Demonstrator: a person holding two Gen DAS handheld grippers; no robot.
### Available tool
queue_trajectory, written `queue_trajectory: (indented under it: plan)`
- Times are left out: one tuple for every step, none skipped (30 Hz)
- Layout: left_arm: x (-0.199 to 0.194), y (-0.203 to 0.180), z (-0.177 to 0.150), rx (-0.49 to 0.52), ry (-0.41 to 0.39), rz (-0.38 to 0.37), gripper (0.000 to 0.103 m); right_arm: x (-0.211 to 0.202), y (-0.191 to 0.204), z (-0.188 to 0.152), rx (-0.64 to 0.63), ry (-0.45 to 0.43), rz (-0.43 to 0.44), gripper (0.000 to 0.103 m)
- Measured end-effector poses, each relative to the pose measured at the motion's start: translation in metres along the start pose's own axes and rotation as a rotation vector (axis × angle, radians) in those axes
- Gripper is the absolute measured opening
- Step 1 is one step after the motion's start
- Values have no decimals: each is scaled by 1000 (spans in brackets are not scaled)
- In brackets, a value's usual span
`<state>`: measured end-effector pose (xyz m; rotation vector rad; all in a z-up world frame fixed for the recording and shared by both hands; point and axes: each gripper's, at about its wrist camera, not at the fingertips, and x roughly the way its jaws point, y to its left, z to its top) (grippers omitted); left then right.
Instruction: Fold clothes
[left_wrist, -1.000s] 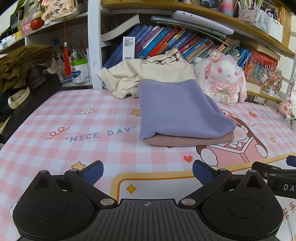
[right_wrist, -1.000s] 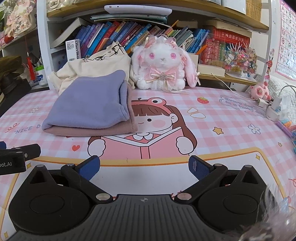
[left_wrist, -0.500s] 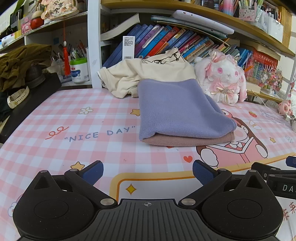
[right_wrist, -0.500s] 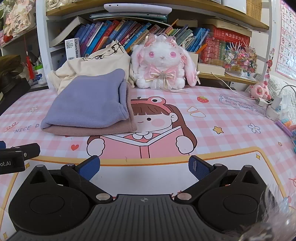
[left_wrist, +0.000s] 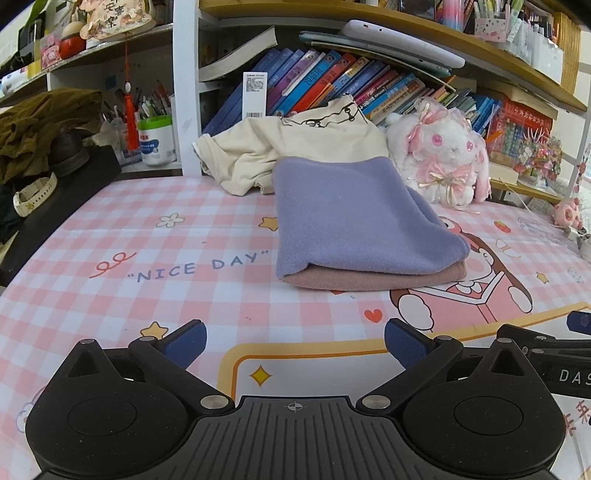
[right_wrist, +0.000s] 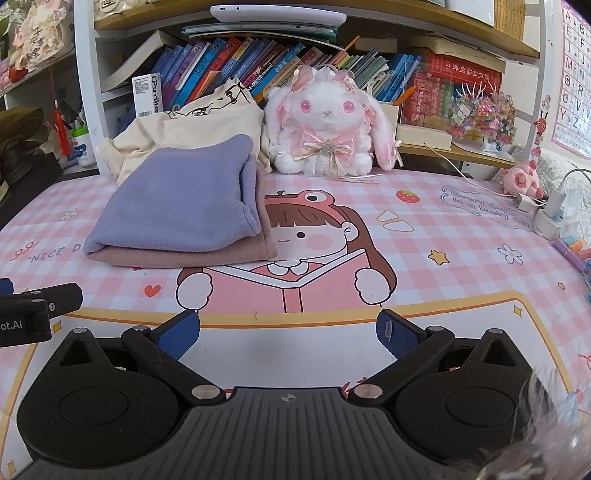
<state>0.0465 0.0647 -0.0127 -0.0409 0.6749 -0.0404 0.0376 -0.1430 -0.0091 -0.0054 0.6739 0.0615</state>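
Left wrist view: both hand-held grippers (left_wrist: 294, 341) (right_wrist: 288, 334) are held apart and empty, and the folded stack (left_wrist: 364, 225) mid-surface could be toppled if the cream shirt (left_wrist: 295, 147) touching it behind is dragged forward.

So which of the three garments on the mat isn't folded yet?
The cream garment, crumpled against the books at the back. The purple one and the pink one beneath it lie folded in a stack.
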Motion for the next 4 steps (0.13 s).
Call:
queue_trajectory:
  plan:
    - [0, 0, 0, -2, -1, -3, 103, 0, 0, 0, 0, 1, 0, 103]
    - [0, 1, 0, -4, -1, -5, 103, 1, 0, 0, 1, 3, 0, 103]
    - [0, 1, 0, -5, -1, -3, 103, 1, 0, 0, 1, 4, 0, 103]
    - [0, 0, 0, -6, -1, 0, 103, 1, -1, -1, 1, 5, -1, 103]
